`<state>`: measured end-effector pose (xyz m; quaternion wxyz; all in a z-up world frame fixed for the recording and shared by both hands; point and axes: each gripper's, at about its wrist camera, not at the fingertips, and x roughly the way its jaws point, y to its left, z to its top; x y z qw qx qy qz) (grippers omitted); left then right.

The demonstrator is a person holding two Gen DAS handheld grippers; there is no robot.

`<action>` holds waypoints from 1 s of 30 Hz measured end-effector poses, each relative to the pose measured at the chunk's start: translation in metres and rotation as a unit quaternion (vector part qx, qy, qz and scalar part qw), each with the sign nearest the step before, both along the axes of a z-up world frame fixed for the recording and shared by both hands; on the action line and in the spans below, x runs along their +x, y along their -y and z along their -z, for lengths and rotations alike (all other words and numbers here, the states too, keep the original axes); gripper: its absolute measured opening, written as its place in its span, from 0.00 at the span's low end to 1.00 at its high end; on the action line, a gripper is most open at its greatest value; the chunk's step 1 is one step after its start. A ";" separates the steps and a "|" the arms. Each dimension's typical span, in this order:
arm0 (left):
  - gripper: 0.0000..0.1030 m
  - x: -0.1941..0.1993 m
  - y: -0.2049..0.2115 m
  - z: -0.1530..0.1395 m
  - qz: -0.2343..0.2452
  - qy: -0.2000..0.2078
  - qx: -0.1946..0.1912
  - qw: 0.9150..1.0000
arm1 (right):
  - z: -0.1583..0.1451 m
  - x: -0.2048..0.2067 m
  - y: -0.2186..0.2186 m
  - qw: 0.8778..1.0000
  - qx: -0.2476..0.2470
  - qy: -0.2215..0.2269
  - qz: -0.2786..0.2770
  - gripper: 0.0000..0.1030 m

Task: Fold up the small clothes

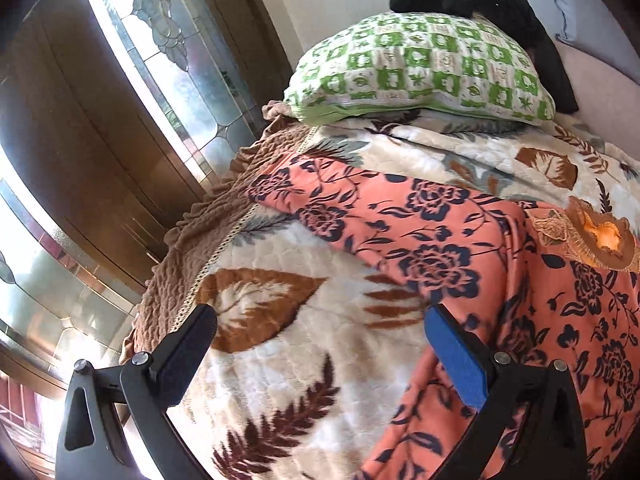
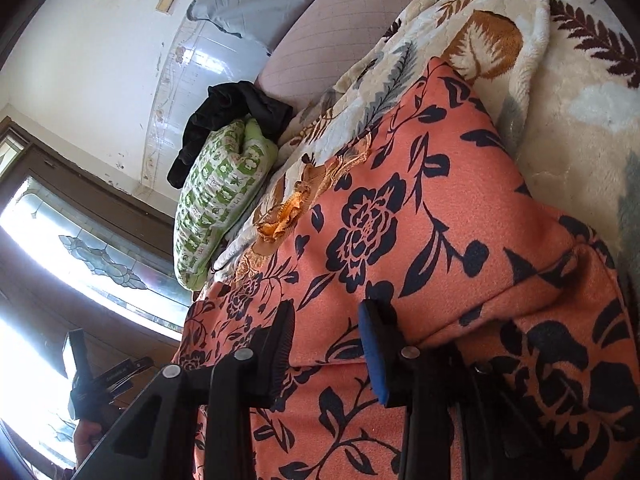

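An orange garment with navy flowers lies spread on a cream leaf-print blanket, its gold embroidered neckline at the right. My left gripper hovers open over the blanket beside the garment's left edge, with nothing between its fingers. In the right wrist view the same garment fills the middle. My right gripper is shut on a raised fold of it near the hem, and cloth bunches between the black finger and the blue pad.
A green checked pillow with a black garment on it sits at the bed's far end. Stained-glass windows in brown frames line the left side. The blanket's brown ruffled edge marks the bed's edge. A hand shows at lower left.
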<state>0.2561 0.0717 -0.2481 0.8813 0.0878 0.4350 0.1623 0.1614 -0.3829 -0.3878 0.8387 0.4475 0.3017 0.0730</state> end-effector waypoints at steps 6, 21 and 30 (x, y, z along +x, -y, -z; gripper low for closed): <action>1.00 -0.005 -0.101 0.020 -0.054 -0.023 -0.092 0.994 | -0.002 0.002 -0.003 1.000 -0.015 0.000 0.005 0.36; 0.66 0.117 -0.156 0.051 -0.085 -0.010 -0.412 0.907 | 0.002 0.000 -0.002 1.000 -0.013 0.014 0.012 0.36; 0.64 0.176 -0.147 0.091 -0.110 -0.018 -0.415 0.903 | 0.003 0.000 -0.007 1.000 -0.004 0.020 0.018 0.36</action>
